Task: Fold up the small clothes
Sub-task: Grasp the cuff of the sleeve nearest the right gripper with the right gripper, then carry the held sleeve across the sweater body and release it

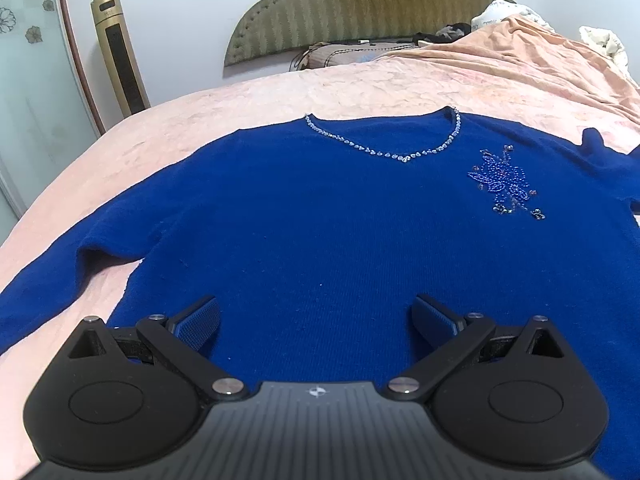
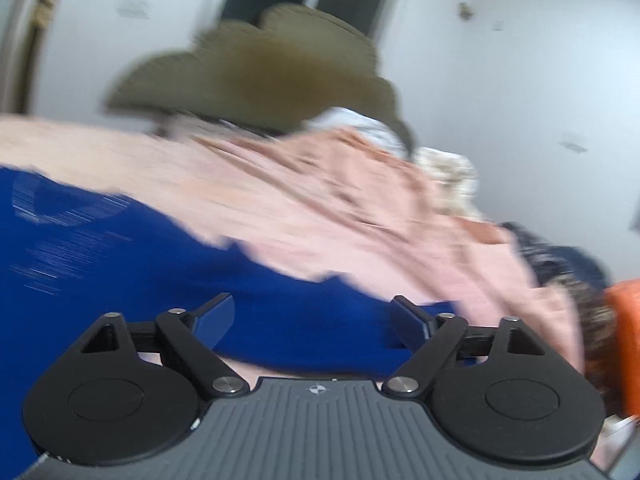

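A royal blue sweater [image 1: 320, 216] lies flat, front up, on the pink bedspread [image 1: 280, 92]. It has a beaded neckline [image 1: 384, 152] and a beaded flower motif [image 1: 504, 180] on the chest. Its left sleeve [image 1: 60, 276] runs off to the lower left. My left gripper [image 1: 316, 320] is open and empty, over the sweater's lower body. In the blurred right wrist view my right gripper [image 2: 312, 320] is open and empty over the sweater's right sleeve [image 2: 280, 304], which stretches across the bed.
An olive padded headboard [image 1: 360, 12] and pillows [image 1: 340, 54] stand at the far end. A crumpled peach blanket [image 1: 540, 60] lies at the far right. A gold tower fan [image 1: 120, 52] stands left of the bed. An orange object [image 2: 624, 340] and dark clothes [image 2: 568, 264] lie at right.
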